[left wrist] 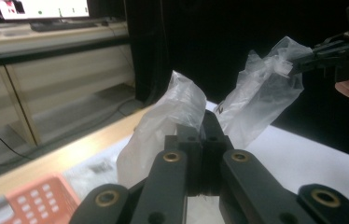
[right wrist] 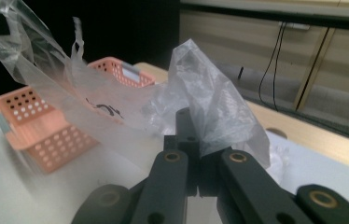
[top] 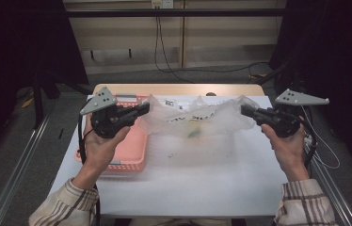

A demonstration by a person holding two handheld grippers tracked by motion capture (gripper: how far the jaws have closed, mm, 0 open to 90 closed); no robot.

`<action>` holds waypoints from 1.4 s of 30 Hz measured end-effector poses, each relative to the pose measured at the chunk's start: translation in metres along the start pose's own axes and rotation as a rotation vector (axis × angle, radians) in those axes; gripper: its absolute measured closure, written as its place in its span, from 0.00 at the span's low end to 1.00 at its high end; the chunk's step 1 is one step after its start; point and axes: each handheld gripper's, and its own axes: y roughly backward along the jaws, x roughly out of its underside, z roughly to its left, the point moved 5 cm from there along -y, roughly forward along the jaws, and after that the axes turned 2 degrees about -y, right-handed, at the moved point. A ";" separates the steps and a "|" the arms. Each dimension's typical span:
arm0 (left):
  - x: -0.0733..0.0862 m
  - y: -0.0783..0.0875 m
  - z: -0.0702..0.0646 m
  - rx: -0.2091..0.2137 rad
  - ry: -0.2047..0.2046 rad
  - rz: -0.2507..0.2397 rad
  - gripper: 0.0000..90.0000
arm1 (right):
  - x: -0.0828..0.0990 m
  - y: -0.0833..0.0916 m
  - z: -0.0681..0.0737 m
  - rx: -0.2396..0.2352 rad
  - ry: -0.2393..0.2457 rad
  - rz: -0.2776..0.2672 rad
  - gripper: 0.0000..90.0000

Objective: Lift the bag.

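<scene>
There is one table [top: 174,188] with a white top. It is the biggest thing here.

Next comes one clear plastic bag [top: 197,125]. It is held up above the middle of the table, stretched wide between the two grippers. It looks thin and see-through, with some black print on it and a small yellow-green bit showing in or behind it. In the left gripper view the bag [left wrist: 177,112] bunches up right over the jaws. In the right gripper view the bag [right wrist: 205,98] does the same.

Then there is one pink basket [top: 134,150] with little holes in its sides. It sits on the left part of the table, just under the left end of the bag. In the right gripper view the basket [right wrist: 46,126] stands behind the bag, on the far left.

There are two hands. The left hand [top: 102,146] holds one gripper and the right hand [top: 288,148] holds the other.

There are two grippers. The left gripper [top: 144,108] has its jaws squeezed tight on the left edge of the bag. The right gripper [top: 245,111] has its jaws squeezed tight on the right edge of the bag. Both point toward the middle.
</scene>
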 end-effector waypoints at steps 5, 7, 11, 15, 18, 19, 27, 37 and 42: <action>-0.021 -0.004 0.003 -0.013 -0.006 -0.034 1.00 | -0.026 -0.002 -0.003 0.007 0.009 -0.045 1.00; -0.031 -0.002 0.004 -0.024 -0.021 -0.039 1.00 | -0.037 -0.001 -0.003 0.014 0.017 -0.063 1.00; -0.048 0.002 0.012 -0.045 -0.016 -0.055 1.00 | -0.061 0.003 -0.004 0.019 0.030 -0.107 1.00; -0.064 0.009 0.020 -0.076 -0.024 -0.083 1.00 | -0.084 0.009 -0.008 0.038 0.046 -0.137 1.00; -0.076 0.012 0.027 -0.096 -0.023 -0.099 1.00 | -0.099 0.010 -0.013 0.056 0.042 -0.149 1.00; -0.080 0.013 0.029 -0.102 -0.027 -0.100 1.00 | -0.104 0.010 -0.015 0.063 0.043 -0.150 1.00; -0.103 0.012 0.041 -0.128 -0.013 -0.112 1.00 | -0.132 0.008 -0.029 0.113 0.035 -0.151 1.00; -0.116 0.017 0.042 -0.117 -0.007 -0.128 1.00 | -0.148 0.010 -0.029 0.119 0.049 -0.167 1.00; -0.100 0.009 0.048 -0.149 -0.013 -0.093 1.00 | -0.135 0.005 -0.039 0.140 0.021 -0.145 1.00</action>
